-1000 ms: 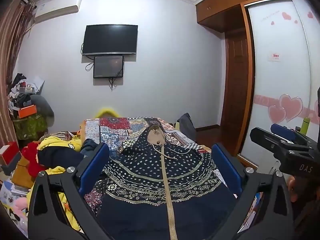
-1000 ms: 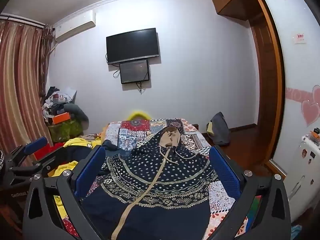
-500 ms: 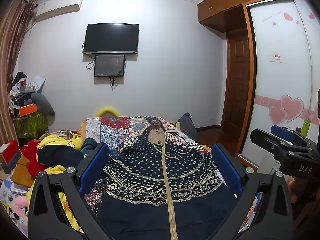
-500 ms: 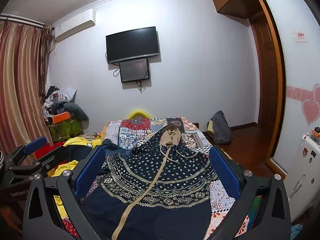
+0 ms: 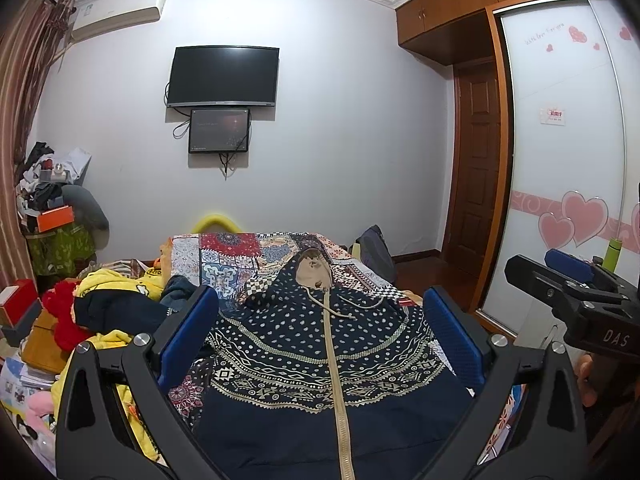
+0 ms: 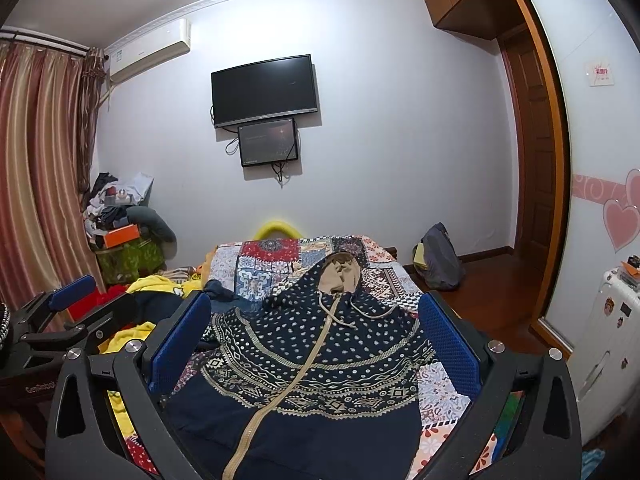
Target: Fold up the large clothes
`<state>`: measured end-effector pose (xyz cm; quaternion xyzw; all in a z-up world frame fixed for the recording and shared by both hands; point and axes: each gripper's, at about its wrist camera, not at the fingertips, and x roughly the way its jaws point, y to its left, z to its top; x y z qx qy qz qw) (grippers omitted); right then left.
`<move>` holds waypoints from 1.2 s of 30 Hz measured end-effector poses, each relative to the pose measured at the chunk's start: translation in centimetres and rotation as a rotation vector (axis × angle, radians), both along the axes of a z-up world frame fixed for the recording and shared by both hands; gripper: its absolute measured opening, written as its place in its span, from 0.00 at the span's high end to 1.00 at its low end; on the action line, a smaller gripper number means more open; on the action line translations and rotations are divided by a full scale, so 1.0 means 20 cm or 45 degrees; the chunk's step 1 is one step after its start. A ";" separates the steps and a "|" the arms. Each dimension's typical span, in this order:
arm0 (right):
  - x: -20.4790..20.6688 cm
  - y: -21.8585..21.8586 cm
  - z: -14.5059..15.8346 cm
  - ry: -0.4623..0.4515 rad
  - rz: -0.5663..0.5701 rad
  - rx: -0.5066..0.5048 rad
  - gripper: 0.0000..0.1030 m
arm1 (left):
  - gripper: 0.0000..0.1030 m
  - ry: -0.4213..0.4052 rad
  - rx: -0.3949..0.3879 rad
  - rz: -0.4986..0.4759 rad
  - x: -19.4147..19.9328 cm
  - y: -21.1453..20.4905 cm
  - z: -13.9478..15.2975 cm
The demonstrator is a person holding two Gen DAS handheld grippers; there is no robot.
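A navy hooded jacket (image 5: pixel 320 352) with white dots, tan bands and a tan zipper lies spread flat on the patchwork bed cover (image 5: pixel 240 256), hood pointing away. My left gripper (image 5: pixel 320 320) hovers above its near part, open, blue pads wide apart and empty. In the right wrist view the same jacket (image 6: pixel 320 352) lies below my right gripper (image 6: pixel 316 320), which is also open and holds nothing. The other gripper's tip shows at the right edge (image 5: pixel 572 280) and at the left edge (image 6: pixel 68 312) of the two views.
A heap of yellow, red and dark clothes (image 5: pixel 100 304) lies left of the jacket. Cluttered shelves (image 5: pixel 52 220) stand by the curtain. A grey bag (image 6: pixel 440 260) sits on the wooden floor right of the bed, near a wardrobe door (image 5: pixel 568 160) and a white suitcase (image 6: pixel 608 340).
Both views have drifted slightly, the room shifting a little in frame. The jacket lies as before and both grippers stay open.
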<state>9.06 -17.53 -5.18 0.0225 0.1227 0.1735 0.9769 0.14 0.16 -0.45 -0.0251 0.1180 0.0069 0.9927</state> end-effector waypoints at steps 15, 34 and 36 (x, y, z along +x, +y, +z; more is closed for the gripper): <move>0.01 -0.01 0.01 0.004 0.003 0.006 0.00 | 0.00 0.005 0.006 -0.006 0.01 -0.01 0.01; 0.02 -0.01 0.01 0.016 0.003 0.006 0.00 | 0.00 0.019 -0.004 0.001 0.03 0.00 0.01; 0.03 -0.01 0.01 0.020 0.003 0.005 0.00 | 0.00 0.021 -0.006 0.003 0.04 0.00 0.00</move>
